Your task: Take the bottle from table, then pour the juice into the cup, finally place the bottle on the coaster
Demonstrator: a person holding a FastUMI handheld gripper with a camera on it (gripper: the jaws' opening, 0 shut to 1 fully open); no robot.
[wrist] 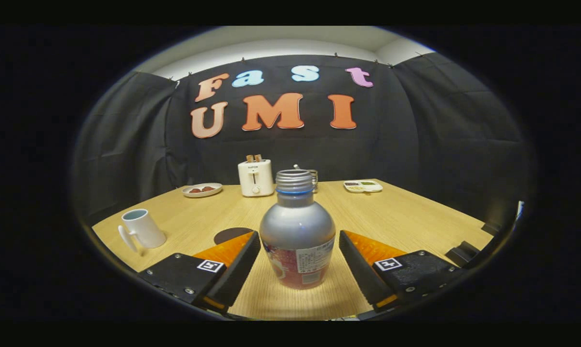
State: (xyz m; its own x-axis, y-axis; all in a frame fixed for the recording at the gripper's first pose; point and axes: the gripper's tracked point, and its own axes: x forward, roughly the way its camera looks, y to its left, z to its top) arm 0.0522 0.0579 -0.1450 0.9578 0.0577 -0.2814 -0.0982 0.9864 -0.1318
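A silver bottle with a red label and an open threaded neck stands upright on the wooden table, right between my two fingers. My gripper is open; a small gap shows on each side of the bottle, so neither finger presses on it. A white cup with a handle stands to the left, beyond the left finger. A dark round coaster lies on the table just ahead of the left finger, partly hidden behind it.
At the back of the table stand a white toaster with toast, a small plate with red pieces to its left, a metal-handled item behind the bottle, and a white tray to the right.
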